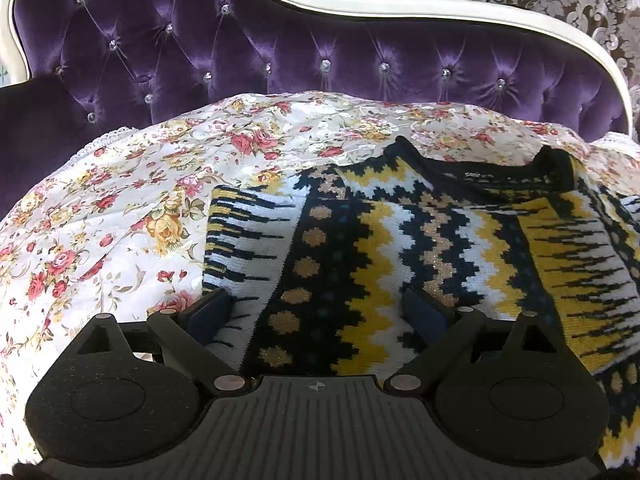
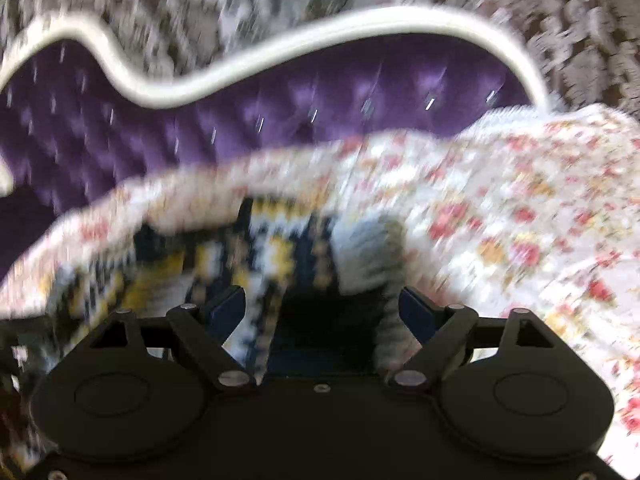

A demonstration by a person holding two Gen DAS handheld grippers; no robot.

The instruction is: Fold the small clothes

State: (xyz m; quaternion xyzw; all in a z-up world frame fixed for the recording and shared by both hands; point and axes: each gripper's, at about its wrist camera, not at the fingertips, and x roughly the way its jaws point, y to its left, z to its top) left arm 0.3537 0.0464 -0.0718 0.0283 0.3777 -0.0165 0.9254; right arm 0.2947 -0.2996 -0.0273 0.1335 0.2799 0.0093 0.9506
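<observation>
The left gripper (image 1: 318, 308) hovers with its jaws spread wide, gripping nothing. A knitted sweater (image 1: 400, 248), patterned in black, yellow and white, lies flat beneath and ahead of them on a floral bedspread (image 1: 120, 208). The right gripper (image 2: 320, 312) is also spread wide and empty; its view is blurred, with the sweater's edge (image 2: 224, 256) below its jaws. A purple tufted headboard (image 1: 240, 40) stands behind.

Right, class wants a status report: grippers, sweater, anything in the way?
Left gripper open over the knit sweater. Right gripper open, nothing gripped; view blurred. Sweater partly folded on floral bedspread. Nothing in the way.
</observation>
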